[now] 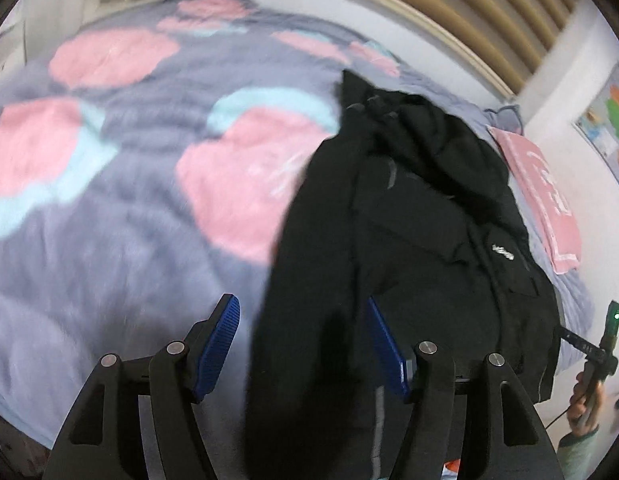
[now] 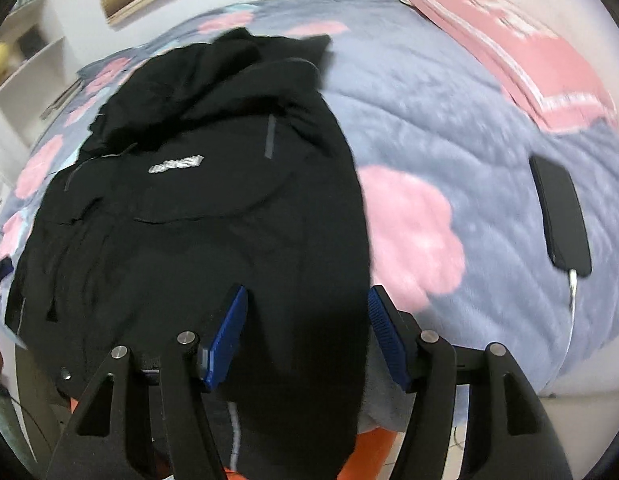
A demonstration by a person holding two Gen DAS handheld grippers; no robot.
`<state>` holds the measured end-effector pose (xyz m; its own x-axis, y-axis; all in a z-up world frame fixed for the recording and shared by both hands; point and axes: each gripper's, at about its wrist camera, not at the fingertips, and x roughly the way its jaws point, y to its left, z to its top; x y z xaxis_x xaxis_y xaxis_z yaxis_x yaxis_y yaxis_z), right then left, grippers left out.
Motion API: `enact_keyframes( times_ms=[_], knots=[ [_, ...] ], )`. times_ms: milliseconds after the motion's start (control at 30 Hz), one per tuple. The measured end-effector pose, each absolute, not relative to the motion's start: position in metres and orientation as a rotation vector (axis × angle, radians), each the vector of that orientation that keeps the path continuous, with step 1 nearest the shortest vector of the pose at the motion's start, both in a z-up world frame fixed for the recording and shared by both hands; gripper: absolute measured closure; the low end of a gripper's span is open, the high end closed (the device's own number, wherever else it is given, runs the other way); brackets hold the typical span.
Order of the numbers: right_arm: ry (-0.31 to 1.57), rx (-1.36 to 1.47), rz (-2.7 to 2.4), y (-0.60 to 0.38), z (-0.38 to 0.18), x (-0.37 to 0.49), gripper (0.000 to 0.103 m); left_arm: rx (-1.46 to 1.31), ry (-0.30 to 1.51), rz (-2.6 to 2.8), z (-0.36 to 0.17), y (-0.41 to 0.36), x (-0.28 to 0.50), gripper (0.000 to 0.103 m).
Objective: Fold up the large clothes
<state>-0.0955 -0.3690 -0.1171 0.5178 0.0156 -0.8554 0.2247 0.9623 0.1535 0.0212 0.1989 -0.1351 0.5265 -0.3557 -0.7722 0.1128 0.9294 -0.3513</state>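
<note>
A bed [image 1: 109, 240] under a grey-blue quilt with pink blotches filled both views and served as the folding surface. The black jacket [image 2: 197, 208] lay spread along its near side, chest logo up, its hem spilling over the bed's near edge toward the person; the hood end looked bunched, so the fold seemed unfinished. A pink cloth [image 2: 521, 56] lay further up the quilt, and a dark phone [image 2: 559, 216] on its cable sat well apart from the jacket, out of the way. The left hand-held gripper [image 1: 303, 340] hung over the jacket's edge with its blue pads apart, pressing nothing. The right hand-held gripper [image 2: 307, 336] likewise stood parted above the hem, fabric between its pads but not pinched, probably ready for a fresh hold.
</note>
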Motion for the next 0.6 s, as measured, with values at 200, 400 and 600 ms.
enact_keyframes(
  times_ms=[200,400,600],
  knots=[
    [1.017,0.257,-0.136,-0.366,-0.12,-0.097,0.037,-0.258,1.044,-0.278,-0.16,0.189,0.033,0.037],
    [1.027,0.28,-0.13,-0.369,-0.122,-0.097,0.037,-0.33,0.994,-0.511,-0.138,0.171,0.023,0.052],
    [1.041,0.311,-0.109,-0.369,-0.13,-0.099,0.037,-0.293,1.012,-0.512,-0.144,0.156,0.028,0.052]
  ],
)
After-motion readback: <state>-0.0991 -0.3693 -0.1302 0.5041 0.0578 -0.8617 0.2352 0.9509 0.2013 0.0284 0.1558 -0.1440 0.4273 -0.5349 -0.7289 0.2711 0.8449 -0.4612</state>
